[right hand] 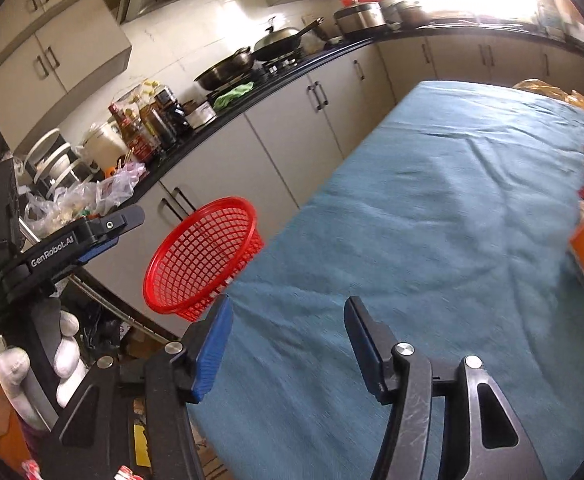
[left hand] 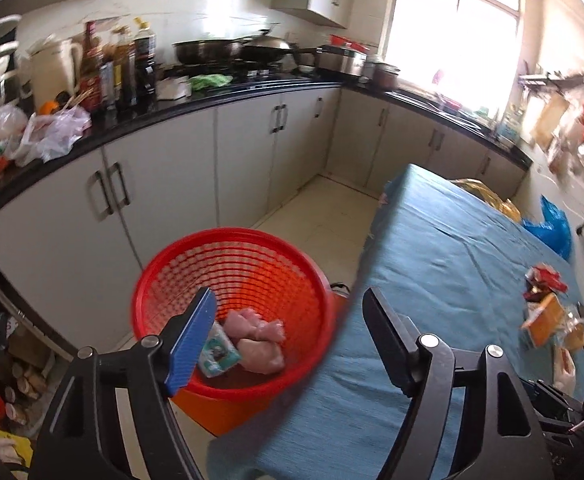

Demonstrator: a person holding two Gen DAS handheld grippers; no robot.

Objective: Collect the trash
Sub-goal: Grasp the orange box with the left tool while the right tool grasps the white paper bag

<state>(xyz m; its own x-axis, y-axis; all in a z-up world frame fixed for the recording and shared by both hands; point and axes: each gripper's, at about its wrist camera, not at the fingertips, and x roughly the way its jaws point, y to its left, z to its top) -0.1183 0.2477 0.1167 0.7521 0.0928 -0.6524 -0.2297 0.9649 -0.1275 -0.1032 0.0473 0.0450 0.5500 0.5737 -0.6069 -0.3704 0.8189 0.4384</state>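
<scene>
Some trash is in the red basket point(left hand: 232, 280) already; both grippers' jaws gape empty, wrappers point(left hand: 547, 312) left on the tabletop point(left hand: 431, 248).

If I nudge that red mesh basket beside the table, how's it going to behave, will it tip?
The red mesh basket looks like thin open plastic lattice, so probably light and a bit flexible. It holds only crumpled tissues and a small packet, adding little weight, so a nudge would likely slide it. It seems perched on an orange stand, so it may tip.
</scene>
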